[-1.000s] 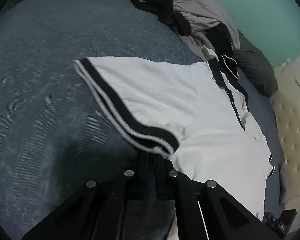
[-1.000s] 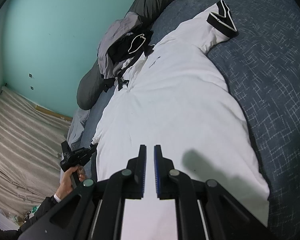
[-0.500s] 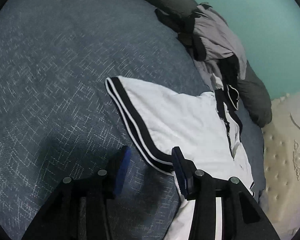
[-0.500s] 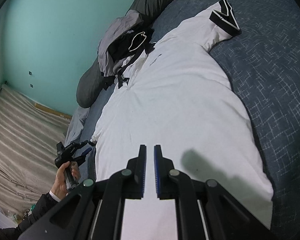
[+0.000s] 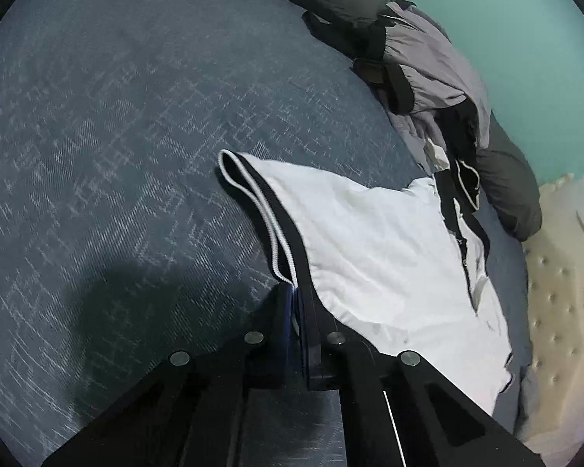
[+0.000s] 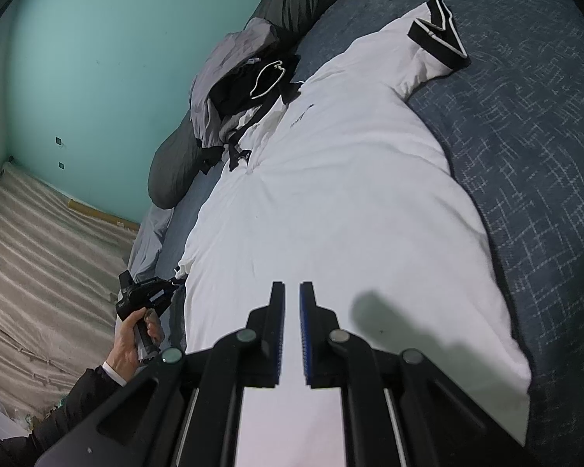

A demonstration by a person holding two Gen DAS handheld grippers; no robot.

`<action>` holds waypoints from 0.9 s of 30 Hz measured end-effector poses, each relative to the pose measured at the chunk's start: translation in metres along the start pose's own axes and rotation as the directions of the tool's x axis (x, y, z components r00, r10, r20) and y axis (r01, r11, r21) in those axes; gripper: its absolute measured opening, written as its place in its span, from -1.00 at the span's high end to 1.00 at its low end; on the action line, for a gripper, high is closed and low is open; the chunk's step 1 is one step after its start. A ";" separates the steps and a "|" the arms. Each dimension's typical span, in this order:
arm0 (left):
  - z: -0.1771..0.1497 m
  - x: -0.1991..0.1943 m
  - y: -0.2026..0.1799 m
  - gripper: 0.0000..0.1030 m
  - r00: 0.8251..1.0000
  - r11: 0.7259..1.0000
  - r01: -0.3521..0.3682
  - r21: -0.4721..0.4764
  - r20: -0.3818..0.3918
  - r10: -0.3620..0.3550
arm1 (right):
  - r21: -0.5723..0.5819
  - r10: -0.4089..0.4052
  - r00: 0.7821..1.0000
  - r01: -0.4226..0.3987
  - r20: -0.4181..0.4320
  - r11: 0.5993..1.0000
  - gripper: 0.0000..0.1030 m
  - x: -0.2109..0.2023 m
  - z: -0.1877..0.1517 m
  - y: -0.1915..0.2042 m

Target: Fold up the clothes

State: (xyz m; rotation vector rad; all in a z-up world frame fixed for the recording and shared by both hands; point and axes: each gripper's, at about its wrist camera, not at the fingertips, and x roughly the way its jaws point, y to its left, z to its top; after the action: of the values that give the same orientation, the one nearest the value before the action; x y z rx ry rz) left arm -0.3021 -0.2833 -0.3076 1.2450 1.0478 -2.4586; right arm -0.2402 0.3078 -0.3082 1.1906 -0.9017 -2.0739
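Observation:
A white polo shirt (image 5: 370, 241) with black trim lies spread on the bed. In the left wrist view my left gripper (image 5: 296, 295) is at the near sleeve. Its jaws are closing tight on the black, white-edged cuff (image 5: 253, 190), which is pinched between the pads. The right wrist view shows the same shirt (image 6: 331, 175) lengthwise, its far sleeve (image 6: 440, 27) lying flat at the top right. My right gripper (image 6: 290, 292) hovers over the shirt's lower part, shut with nothing between its fingers. A hand (image 6: 132, 342) holds the left gripper (image 6: 173, 284) at the shirt's left edge.
A heap of grey and black clothes (image 5: 436, 62) lies over the shirt's collar end, against dark pillows (image 5: 510, 186). The blue-grey bedspread (image 5: 116, 116) stretches wide to the left. A beige quilted mattress edge (image 5: 556, 272) and a teal wall (image 6: 97, 58) bound the bed.
My left gripper opened, slid onto the sleeve cuff and shut on it; the cuff now stands up from the bed. The right gripper has kept still.

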 end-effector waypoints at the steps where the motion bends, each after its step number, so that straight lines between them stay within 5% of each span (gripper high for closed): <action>1: 0.001 -0.001 0.001 0.94 1.000 1.000 -0.005 0.005 0.003 0.005 | 0.000 -0.001 1.000 0.001 -0.001 1.000 0.86 0.000 0.000 0.000; 12: -0.001 -0.006 -0.006 0.86 0.998 0.996 -0.062 0.068 -0.006 0.063 | 0.003 -0.005 1.000 0.005 -0.002 1.000 0.86 -0.003 -0.003 -0.003; 18: -0.014 -0.026 -0.007 0.21 0.995 0.990 -0.095 0.108 0.003 0.096 | 0.010 -0.003 1.000 0.003 0.006 1.000 0.86 -0.005 -0.002 -0.004; 27: -0.038 -0.070 -0.018 -0.37 0.993 0.981 -0.115 0.154 0.035 0.111 | 0.023 0.005 1.000 -0.006 0.031 1.000 0.86 -0.007 0.001 -0.005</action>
State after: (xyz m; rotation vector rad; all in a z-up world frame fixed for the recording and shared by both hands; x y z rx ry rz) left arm -0.2427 -0.2543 -0.2600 1.2750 0.7678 -2.5024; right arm -0.2386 0.3156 -0.3083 1.1701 -0.9450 -2.0880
